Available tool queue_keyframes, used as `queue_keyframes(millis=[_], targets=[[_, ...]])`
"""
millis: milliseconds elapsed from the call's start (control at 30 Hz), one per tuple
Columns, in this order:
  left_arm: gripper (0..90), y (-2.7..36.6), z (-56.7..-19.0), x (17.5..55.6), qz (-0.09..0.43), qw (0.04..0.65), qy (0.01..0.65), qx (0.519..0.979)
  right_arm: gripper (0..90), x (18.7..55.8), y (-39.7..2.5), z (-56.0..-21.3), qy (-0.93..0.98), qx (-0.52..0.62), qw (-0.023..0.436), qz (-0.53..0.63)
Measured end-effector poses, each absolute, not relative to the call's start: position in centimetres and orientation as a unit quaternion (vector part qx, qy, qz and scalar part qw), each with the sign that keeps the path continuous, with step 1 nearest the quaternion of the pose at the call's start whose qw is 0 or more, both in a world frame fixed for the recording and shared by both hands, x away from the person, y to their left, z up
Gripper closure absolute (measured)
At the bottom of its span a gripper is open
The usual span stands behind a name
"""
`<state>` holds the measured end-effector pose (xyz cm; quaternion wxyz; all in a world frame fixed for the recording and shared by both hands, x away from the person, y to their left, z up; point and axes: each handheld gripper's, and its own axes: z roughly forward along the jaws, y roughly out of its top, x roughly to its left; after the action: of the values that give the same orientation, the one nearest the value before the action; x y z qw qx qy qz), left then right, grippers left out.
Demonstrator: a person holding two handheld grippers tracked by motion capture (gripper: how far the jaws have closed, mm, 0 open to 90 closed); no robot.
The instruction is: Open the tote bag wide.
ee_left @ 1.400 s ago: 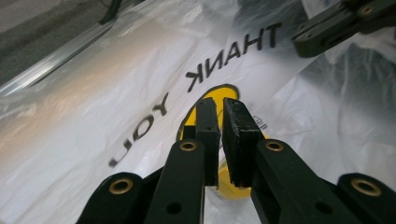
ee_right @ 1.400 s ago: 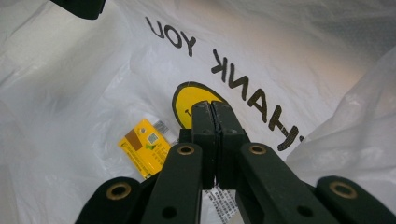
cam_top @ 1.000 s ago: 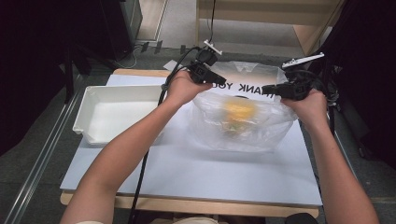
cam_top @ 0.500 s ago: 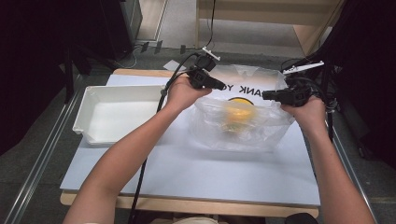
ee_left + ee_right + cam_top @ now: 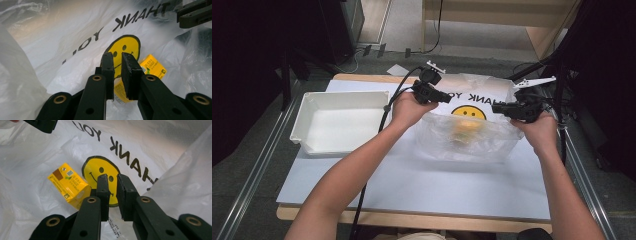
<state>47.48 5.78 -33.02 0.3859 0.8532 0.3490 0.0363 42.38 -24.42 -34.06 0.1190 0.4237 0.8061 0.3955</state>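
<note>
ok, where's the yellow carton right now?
The yellow carton lies inside the clear plastic bag on the table's right half, beside the printed smiley face, between the left gripper and right gripper.

White rectangular tray [image 5: 314, 112] sits on the left part of the tabletop [image 5: 422, 182], long side running left-right, nothing inside it. Tabletop has a pale sheet surface with a wooden edge along the near side and metal rails at both flanks. Beyond its far edge: grey floor [image 5: 462, 42], a small white scrap [image 5: 398, 70], dark cables, a wooden frame.
</note>
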Motion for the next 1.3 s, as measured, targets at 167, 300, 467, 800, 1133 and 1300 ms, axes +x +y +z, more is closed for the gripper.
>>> queue_keyframes(millis=[167,300,467,800,1133,1300], targets=[[80.0,6.0,-33.9,47.1,0.038,0.387,0.354,0.851,80.3,41.9,-24.4,-34.9,0.805,0.424,0.124,0.395],[78.7,6.1,-34.3,47.0,0.031,0.389,0.358,0.848,79.0,41.7,-24.3,-35.2,0.804,0.424,0.127,0.397],[77.5,6.4,-35.2,46.7,0.026,0.389,0.364,0.846,76.9,41.5,-24.4,-35.9,0.803,0.424,0.126,0.399],[76.2,6.6,-36.3,46.2,0.035,0.388,0.366,0.845,75.7,41.2,-24.4,-37.1,0.800,0.430,0.123,0.400],[75.1,7.1,-37.5,46.4,0.036,0.387,0.379,0.840,73.9,41.4,-24.4,-38.4,0.795,0.436,0.121,0.404],[75.3,7.2,-38.3,46.4,0.035,0.386,0.384,0.838,73.8,41.3,-24.3,-38.9,0.793,0.437,0.124,0.407]])
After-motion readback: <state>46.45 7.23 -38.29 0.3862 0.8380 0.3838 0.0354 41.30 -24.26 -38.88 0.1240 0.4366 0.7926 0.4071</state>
